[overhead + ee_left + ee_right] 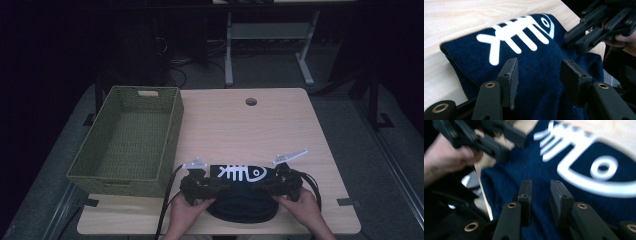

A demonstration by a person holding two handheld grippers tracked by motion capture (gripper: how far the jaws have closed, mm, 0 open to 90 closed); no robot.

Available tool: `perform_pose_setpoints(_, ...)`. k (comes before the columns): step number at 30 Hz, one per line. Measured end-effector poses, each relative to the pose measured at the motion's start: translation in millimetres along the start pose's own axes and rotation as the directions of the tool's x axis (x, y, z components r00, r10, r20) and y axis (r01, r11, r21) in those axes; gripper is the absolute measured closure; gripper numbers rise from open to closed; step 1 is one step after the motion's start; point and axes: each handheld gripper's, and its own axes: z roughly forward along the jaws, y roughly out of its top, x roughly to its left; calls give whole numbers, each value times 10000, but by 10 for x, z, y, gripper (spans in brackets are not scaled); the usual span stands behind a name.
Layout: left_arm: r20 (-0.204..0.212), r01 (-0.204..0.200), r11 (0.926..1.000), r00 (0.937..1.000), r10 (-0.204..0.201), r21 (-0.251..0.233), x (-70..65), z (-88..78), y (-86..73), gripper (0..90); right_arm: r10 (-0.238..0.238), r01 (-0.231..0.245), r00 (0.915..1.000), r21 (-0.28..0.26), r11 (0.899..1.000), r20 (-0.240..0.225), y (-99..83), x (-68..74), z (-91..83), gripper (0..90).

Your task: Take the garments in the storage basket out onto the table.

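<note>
Both grippers (240, 187) over pale wooden table (280, 125), dark room.

Motion-blurred fish print (584, 162), navy garment (243, 204) partly hidden under grippers, near edge perhaps overhanging table (280, 130)

You have a dark navy knitted garment (243, 192) lying bunched and folded at the near edge of the bench (240, 125), its lower part rounding over that edge toward you. On its upper face sits a white fish-skeleton print (241, 173), ribs to your left and the head with its ring eye to your right; it shows big and clear in the left claw view (516, 35). The fabric is finely ribbed, lies flat across the print and folds thicker below it.
</note>
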Motion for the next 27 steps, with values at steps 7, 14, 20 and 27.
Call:
perform_pose_setpoints(7, -369, -702, 9970, 9968, 714, 318, -128, -4, -94, 475, 192, -192, 9998, -31, 9998, 7, -275, 30, -24, 708)
perform_pose_setpoints(14, -536, -451, 9990, 9975, 451, 27, -105, -49, -60, 469, 368, -366, 9993, -220, 9991, 79, -298, 4, -36, 680)
perform_pose_setpoints(20, -954, -107, 9999, 9954, 99, -78, -46, -124, -60, 450, 553, -487, 9949, -791, 9957, 838, -223, -25, -236, 642)
perform_pose_setpoints(27, -1132, 220, 9997, 9933, -225, -51, 51, -123, -99, 447, 972, -859, 9866, -891, 9923, 1310, -250, -173, -281, 608)
